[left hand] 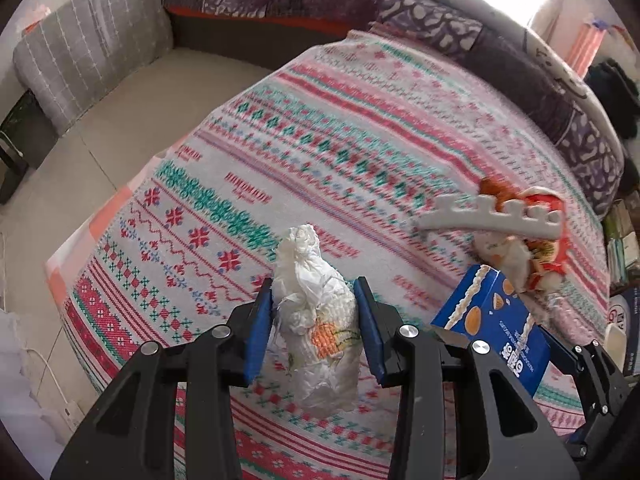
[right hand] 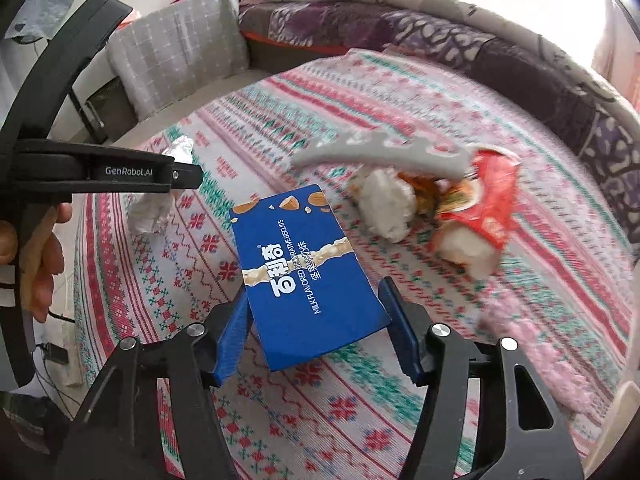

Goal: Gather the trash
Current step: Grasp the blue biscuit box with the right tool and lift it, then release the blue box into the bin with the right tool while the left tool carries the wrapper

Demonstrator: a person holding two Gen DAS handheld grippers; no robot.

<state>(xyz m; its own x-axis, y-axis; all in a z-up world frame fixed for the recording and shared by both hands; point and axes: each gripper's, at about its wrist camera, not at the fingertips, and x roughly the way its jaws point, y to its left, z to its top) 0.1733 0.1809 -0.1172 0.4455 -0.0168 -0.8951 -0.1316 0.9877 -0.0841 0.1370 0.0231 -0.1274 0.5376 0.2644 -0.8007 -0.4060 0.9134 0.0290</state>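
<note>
A crumpled white tissue wad [left hand: 316, 320] with an orange print stands between the blue pads of my left gripper [left hand: 314, 284], which is shut on it just above the patterned tablecloth [left hand: 280, 152]. My right gripper [right hand: 316, 292] is shut on a blue biscuit box [right hand: 296, 256]; its pads press the box's two long sides and its far end tilts up. In the left wrist view the box [left hand: 492, 320] sits close to the right of the tissue. Beyond it lie a red snack wrapper [right hand: 484, 204] with white paper wads [right hand: 386, 204] and a grey toothed plastic piece [right hand: 380, 156].
A grey striped cushion [left hand: 92, 60] stands on the floor left of the table. A sofa under purple patterned blankets [left hand: 440, 28] curves along the far side. A white cable and power strip [left hand: 68, 412] lie on the tiled floor. A hand [right hand: 40, 264] holds the left gripper's handle.
</note>
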